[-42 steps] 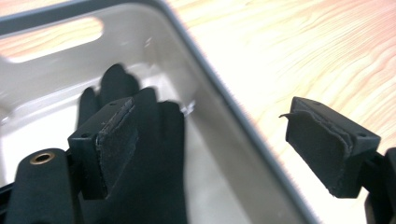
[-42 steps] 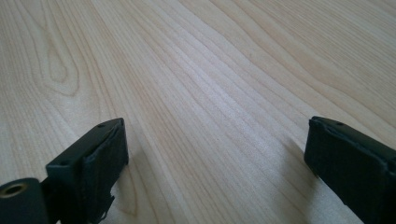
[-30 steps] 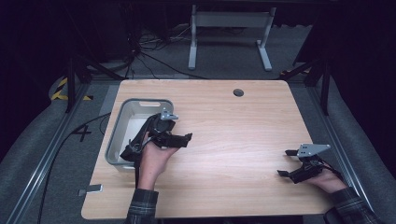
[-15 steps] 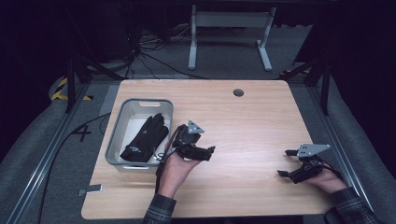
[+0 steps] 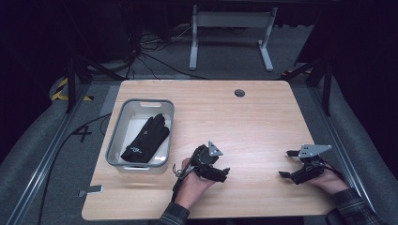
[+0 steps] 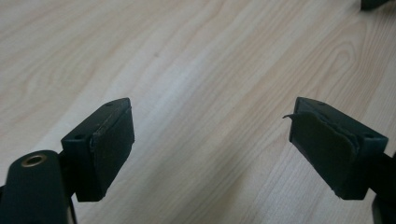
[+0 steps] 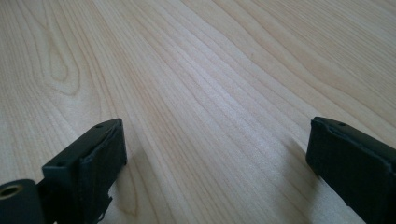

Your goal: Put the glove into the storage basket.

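A black glove lies inside the grey bin at the table's left. My left gripper is low over the wood near the front middle, to the right of the bin, with its jaws wide apart and nothing between them. At the front right my right gripper rests close to the table, also open and empty. Bare wood grain lies between both pairs of jaws.
The light wooden table has a small round cable hole near its back edge. A white stand is on the floor behind the table, with cables trailing beside it. A small grey tab sits at the front left corner.
My left gripper let go of the black glove into the bin, then drew back right and toward the front, its jaws now empty. The right gripper stayed put.
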{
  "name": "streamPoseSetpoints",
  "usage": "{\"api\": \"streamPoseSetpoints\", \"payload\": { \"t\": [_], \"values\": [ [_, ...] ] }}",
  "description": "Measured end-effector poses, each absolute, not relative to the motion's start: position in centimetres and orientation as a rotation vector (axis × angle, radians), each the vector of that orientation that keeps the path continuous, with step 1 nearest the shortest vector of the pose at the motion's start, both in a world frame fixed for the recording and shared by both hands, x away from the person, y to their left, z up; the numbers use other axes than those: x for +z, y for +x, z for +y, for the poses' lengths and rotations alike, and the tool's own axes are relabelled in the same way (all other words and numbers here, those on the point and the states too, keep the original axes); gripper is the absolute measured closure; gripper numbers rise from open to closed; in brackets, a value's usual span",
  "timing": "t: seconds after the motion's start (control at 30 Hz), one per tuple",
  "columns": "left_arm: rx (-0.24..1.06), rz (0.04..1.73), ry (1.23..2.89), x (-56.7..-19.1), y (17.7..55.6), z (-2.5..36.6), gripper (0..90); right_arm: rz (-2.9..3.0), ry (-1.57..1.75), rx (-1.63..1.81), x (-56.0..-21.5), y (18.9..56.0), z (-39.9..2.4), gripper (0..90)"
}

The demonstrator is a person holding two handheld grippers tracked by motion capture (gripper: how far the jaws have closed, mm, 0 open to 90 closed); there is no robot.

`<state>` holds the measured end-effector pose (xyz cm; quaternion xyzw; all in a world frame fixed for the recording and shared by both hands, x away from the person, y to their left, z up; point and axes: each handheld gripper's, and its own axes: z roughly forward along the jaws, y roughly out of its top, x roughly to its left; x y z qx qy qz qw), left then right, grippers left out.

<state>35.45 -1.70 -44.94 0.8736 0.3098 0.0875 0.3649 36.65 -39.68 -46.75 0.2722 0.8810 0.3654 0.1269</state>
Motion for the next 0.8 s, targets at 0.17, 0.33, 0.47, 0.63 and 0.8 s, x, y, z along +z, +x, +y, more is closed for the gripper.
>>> {"api": "streamPoseSetpoints", "payload": {
  "t": [0.17,0.33,0.47,0.63,0.8],
  "values": [
    [0.222,0.743,2.325,-46.4,35.2,-2.9,12.5,2.565,0.791,1.063,-46.8,36.7,-39.7,5.3],
    [0.249,0.702,2.331,-47.1,35.0,-3.6,5.8,2.565,0.790,1.063,-46.8,36.7,-39.7,5.3],
    [0.253,0.695,2.294,-47.5,35.0,-3.5,0.0,2.566,0.792,1.063,-46.8,36.7,-39.7,5.3],
    [0.253,0.693,2.294,-47.5,35.0,-3.5,0.0,2.566,0.791,1.063,-46.8,36.7,-39.7,5.2],
    [0.253,0.692,2.296,-47.5,35.0,-3.5,0.0,2.565,0.790,1.063,-46.8,36.7,-39.7,5.2]
  ]
}}
